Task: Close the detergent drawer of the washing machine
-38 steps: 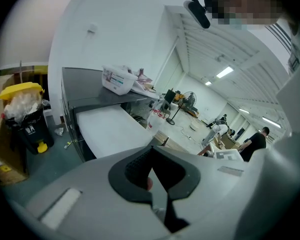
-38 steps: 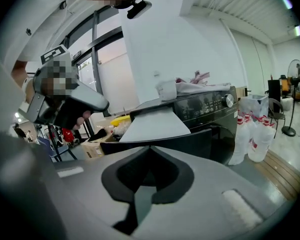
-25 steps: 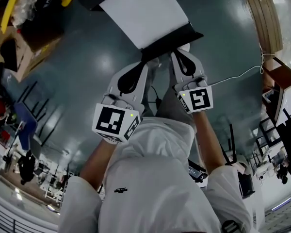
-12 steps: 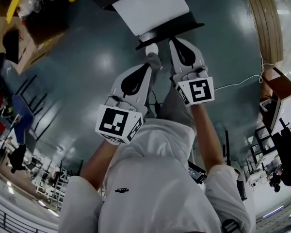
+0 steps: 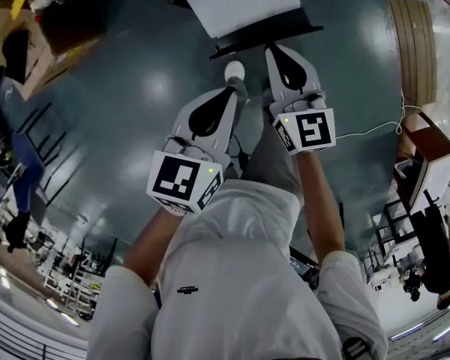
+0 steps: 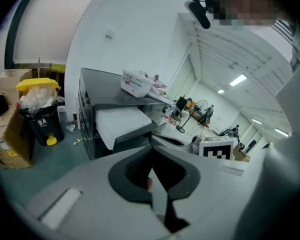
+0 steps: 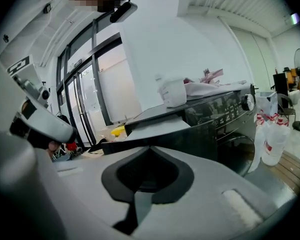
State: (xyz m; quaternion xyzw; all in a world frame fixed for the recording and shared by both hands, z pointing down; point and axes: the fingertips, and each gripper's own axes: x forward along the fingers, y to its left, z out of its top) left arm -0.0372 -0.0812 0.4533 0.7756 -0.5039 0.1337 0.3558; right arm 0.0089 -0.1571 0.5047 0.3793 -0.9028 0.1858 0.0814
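Jutting detergent drawer [image 5: 244, 6] just beyond right gripper [image 5: 274, 50]

I log: detergent drawer [image 5: 240, 4] jutting from washing machine [image 7: 225, 114]; right gripper [image 5: 274, 49] just before it; left gripper [image 5: 236, 88] beside, farther back; waste bin [image 6: 40, 115] left of the machine.

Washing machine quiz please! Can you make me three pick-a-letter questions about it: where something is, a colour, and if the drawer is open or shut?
1. Where is the white pack?
A) on top of the washing machine
B) on the floor
C) inside the drawer

2. What colour is the detergent drawer on its upper face?
A) red
B) white
C) green

3. The drawer is:
A) pushed in flush
B) sticking out
C) lying on the floor

Answers: 1 A, the pack sits on the machine's flat top. 2 B, the upper face shows white behind a dark front. 3 B, it juts out from the machine in both gripper views.
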